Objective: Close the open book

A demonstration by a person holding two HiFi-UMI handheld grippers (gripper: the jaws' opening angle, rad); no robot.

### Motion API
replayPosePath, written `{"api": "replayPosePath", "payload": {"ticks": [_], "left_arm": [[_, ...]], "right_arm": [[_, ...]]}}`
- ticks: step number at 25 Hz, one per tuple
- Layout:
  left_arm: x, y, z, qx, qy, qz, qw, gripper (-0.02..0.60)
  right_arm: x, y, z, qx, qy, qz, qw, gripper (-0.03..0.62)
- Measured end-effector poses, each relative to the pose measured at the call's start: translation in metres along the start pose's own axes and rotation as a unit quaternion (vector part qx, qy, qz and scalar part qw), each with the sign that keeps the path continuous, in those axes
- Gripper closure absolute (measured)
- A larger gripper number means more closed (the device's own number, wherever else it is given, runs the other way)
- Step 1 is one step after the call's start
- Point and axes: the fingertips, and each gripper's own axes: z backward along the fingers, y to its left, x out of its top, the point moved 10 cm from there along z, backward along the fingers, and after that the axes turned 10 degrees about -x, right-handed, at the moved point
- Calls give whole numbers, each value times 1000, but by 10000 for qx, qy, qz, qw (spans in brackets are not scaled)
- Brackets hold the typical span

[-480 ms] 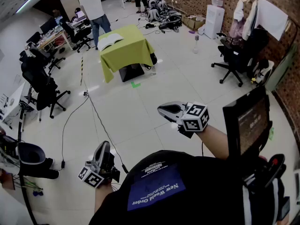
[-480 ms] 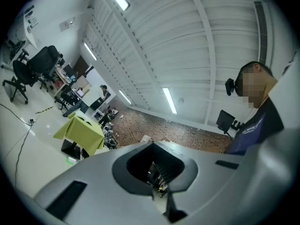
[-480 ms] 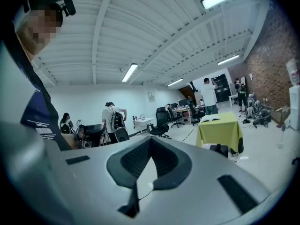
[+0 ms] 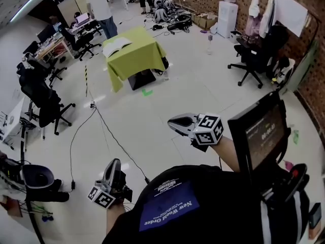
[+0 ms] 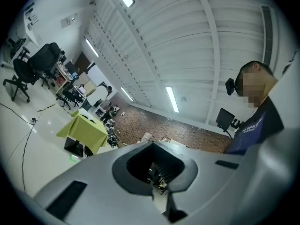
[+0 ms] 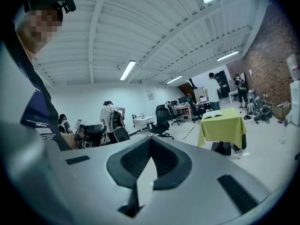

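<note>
Evidently approaching, not yet working: facing the open book [image 4: 117,46] lying spread, pages up, on the table [image 4: 139,60] draped in a yellow-green cloth, far across the pale floor and well apart from both grippers. Holding the left gripper [image 4: 112,162] low by the hip, jaws pressing together on nothing. Carrying the right gripper [image 4: 174,121] higher and further forward, jaws likewise meeting at the tips with nothing between them.

Looking along the right gripper's own view, catching the same table [image 6: 221,125] off to the right, with the book [image 6: 213,115] showing as a pale shape on top. Looking along the left gripper's view, finding the table [image 5: 86,130] small at the left. Noting a cable [image 4: 108,128] trailing over the floor between here and there, office chairs [image 4: 43,98] at the left, and a person in a white top [image 4: 101,4] standing beyond the table.

Judging the step as crossing the room, with nothing of the closing begun. Needing next to be walking up to the table's near side, stepping clear of the cable, then lowering one gripper to an outer edge of the book — probably working a closed tip under one half, lifting it and swinging it over onto the other. Not being able to judge from this far the thicker half or the flatness of the pages.
</note>
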Motion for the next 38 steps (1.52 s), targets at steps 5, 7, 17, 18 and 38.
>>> {"api": "replayPosePath", "payload": {"ticks": [5, 7, 17, 18, 38], "left_arm": [[7, 24, -19, 78, -27, 15, 10000, 575], [6, 35, -39, 115, -23, 34, 9999, 575], [51, 125, -174, 441, -434, -105, 9980, 575], [54, 134, -190, 470, -474, -149, 9977, 575], [139, 352, -359, -250, -20, 87, 9996, 575]], "right_arm": [[10, -26, -23, 109, 67, 39, 9999, 609], [14, -47, -26, 146, 84, 38, 9999, 609], [87, -202, -117, 720, -13, 302, 9969, 609], [95, -220, -125, 789, -33, 367, 9962, 609], [166, -390, -276, 87, -190, 355, 9992, 609]]}}
